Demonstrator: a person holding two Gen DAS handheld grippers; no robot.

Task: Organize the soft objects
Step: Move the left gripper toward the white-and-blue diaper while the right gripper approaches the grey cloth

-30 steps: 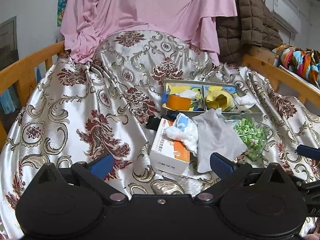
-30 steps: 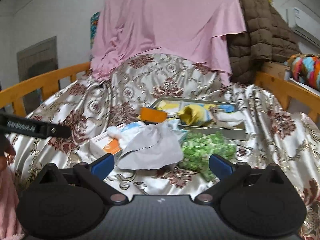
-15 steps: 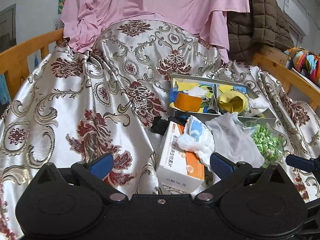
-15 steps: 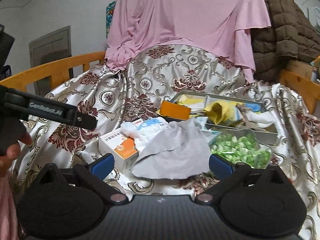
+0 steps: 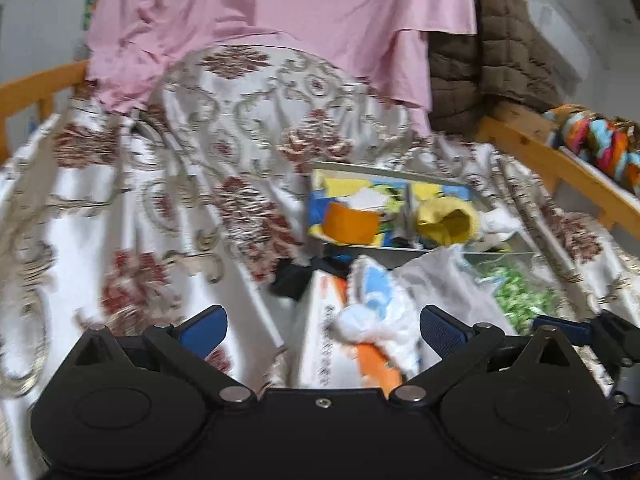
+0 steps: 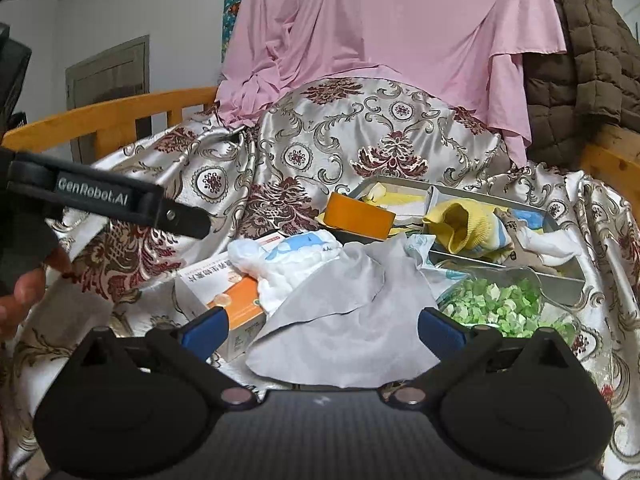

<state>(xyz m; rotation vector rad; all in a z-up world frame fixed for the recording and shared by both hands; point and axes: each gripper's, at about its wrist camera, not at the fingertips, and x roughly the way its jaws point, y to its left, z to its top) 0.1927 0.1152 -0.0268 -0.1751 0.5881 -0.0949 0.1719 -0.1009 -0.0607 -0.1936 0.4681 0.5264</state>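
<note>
- Both grippers have closed in on the pile: left gripper wide, empty, over the white cloth on the box.
- Right gripper wide, empty, over the grey cloth; tray behind. Pick-up looks imminent.

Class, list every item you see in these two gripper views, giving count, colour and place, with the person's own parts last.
Tray: one, grey, on the patterned cloth.
Orange block: one, at the tray's left end.
Yellow sock: one, in the tray.
Grey cloth: one, in front of the tray.
Box: one, white and orange, left of the grey cloth.
Green bits: many, in clear wrap, right of the grey cloth.
Pink sheet: one, draped behind.
Left gripper: open.
Right gripper: open.
</note>
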